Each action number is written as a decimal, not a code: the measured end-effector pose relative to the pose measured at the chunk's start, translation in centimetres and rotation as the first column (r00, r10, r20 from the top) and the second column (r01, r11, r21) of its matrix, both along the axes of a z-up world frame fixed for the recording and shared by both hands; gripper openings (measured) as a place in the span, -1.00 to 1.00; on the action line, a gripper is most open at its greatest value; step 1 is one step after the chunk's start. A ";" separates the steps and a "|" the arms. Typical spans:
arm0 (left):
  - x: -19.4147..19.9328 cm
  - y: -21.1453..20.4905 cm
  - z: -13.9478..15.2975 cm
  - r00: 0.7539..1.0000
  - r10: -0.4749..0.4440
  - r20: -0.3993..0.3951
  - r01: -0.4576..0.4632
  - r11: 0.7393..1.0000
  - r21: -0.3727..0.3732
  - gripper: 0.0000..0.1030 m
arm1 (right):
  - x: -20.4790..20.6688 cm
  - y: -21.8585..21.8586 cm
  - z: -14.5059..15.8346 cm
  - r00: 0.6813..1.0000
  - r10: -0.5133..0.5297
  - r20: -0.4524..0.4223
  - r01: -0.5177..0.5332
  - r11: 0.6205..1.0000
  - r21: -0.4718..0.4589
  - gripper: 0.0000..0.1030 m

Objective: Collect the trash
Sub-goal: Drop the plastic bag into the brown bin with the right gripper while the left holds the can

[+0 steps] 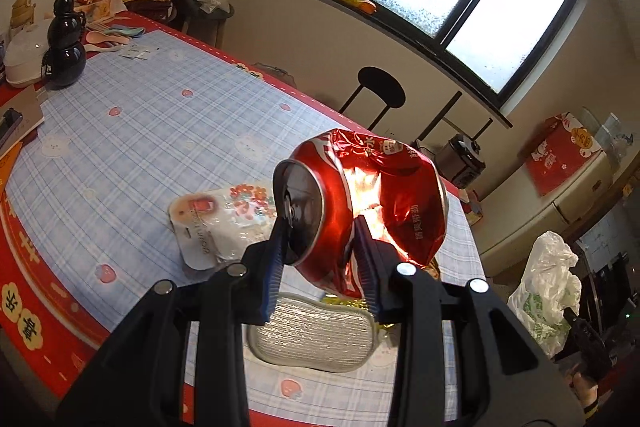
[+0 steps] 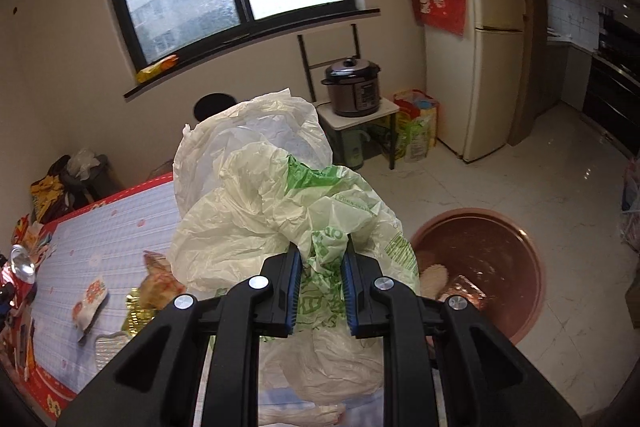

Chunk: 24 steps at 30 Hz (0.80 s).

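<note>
My left gripper (image 1: 320, 223) is shut on a crushed red soda can (image 1: 368, 203), lifted above the table (image 1: 140, 131); the same can (image 2: 18, 279) shows at the left edge of the right wrist view. My right gripper (image 2: 320, 247) is shut on a crumpled white and green plastic bag (image 2: 272, 203), which billows up in front of it; this bag (image 1: 548, 291) also appears at the right of the left wrist view. On the blue checked tablecloth lie a white flowered wrapper (image 1: 220, 223), a silver foil pouch (image 1: 312, 339) and a gold wrapper (image 2: 160, 283).
A brown round basin (image 2: 492, 259) stands on the tiled floor to the right of the table. A black gourd-shaped bottle (image 1: 66, 43), a white cooker and piled snack bags sit at the table's far end. A black stool (image 1: 380, 87), a pressure cooker (image 2: 354, 89) and a fridge (image 2: 480, 43) line the wall.
</note>
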<state>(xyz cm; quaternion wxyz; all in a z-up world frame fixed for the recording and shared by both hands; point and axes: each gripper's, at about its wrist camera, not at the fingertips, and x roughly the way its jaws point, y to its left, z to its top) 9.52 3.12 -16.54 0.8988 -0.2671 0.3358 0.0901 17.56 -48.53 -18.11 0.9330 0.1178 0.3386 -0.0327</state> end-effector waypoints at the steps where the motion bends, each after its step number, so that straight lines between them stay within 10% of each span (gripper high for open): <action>1: 0.0 -0.9 0.0 1.000 -0.005 0.002 0.005 1.000 0.002 -0.30 | 0.0 -1.8 -0.3 1.000 -0.028 -0.007 0.028 1.000 -0.008 -0.63; 17: -0.4 -10.5 -1.0 0.999 -0.043 -0.030 0.042 0.999 -0.008 -0.30 | 1.8 -18.0 -5.3 0.946 -0.305 -0.109 0.285 0.944 -0.167 -0.62; 24: -1.0 -10.9 0.5 1.000 -0.023 -0.006 0.023 0.999 0.024 -0.30 | 2.9 -18.8 -6.5 0.942 -0.312 -0.126 0.297 0.947 -0.126 -0.19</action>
